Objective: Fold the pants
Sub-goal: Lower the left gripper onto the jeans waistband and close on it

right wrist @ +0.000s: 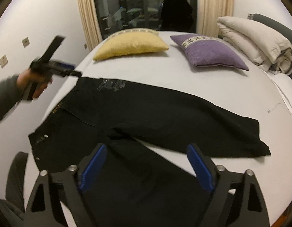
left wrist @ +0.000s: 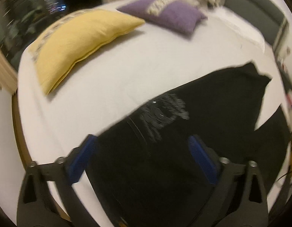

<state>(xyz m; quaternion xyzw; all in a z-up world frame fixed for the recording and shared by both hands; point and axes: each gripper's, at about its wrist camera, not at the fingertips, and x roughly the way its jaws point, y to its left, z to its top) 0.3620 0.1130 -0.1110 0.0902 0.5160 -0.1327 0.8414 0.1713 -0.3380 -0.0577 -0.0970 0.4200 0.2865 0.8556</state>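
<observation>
The right hand-held gripper (right wrist: 144, 164), black with blue pads, is closest in its own view. Its jaws stand wide apart and nothing is pinched between them. It hangs above the lower leg of the black cloth pants (right wrist: 155, 111).

The pants lie flat on the bed with the white sheet (right wrist: 165, 77). The waist is at the left edge of the bed, and a small silver button shows there. The two legs spread out to the right, one higher and one lower, with a gap of white sheet between them. A pale gray print sits near the top of the pants.

The left hand-held gripper (left wrist: 144, 157) is open too, with its blue pads far apart and not pressing on anything. It points down over the pants, close to the gray print. Whether it touches the cloth cannot be told, as that view is blurry. In the right wrist view, a hand (right wrist: 35, 84) in a gray sleeve holds it by the top corner of the waist.

A soft yellow pillow (right wrist: 130, 45) and a soft purple pillow (right wrist: 208, 53) lie side by side further up the bed. A folded cream blanket (right wrist: 257, 39) is piled at the right. Behind them is a dark window with cream curtains (right wrist: 87, 15).
</observation>
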